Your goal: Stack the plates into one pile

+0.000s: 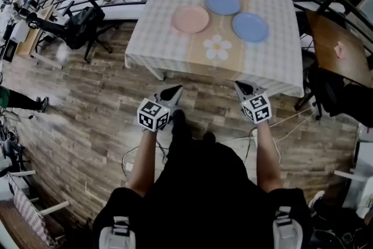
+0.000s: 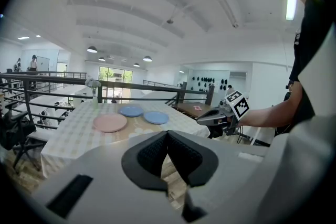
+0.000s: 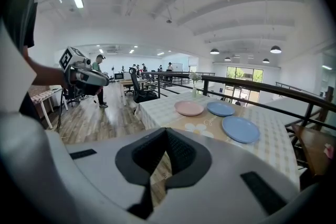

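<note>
Standing well back from the table (image 1: 151,38), the person holds the left gripper (image 1: 173,90) and right gripper (image 1: 242,87) pinched together on nothing, with the pink plate (image 1: 190,19) ahead nearer the left, the near blue plate (image 1: 250,27) nearer the right, and the far blue plate (image 1: 222,3) beyond both.

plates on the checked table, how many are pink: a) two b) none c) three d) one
d: only one round pink plate lies on the checked tablecloth; the far round blue plate and the near round blue plate are the other two.
</note>
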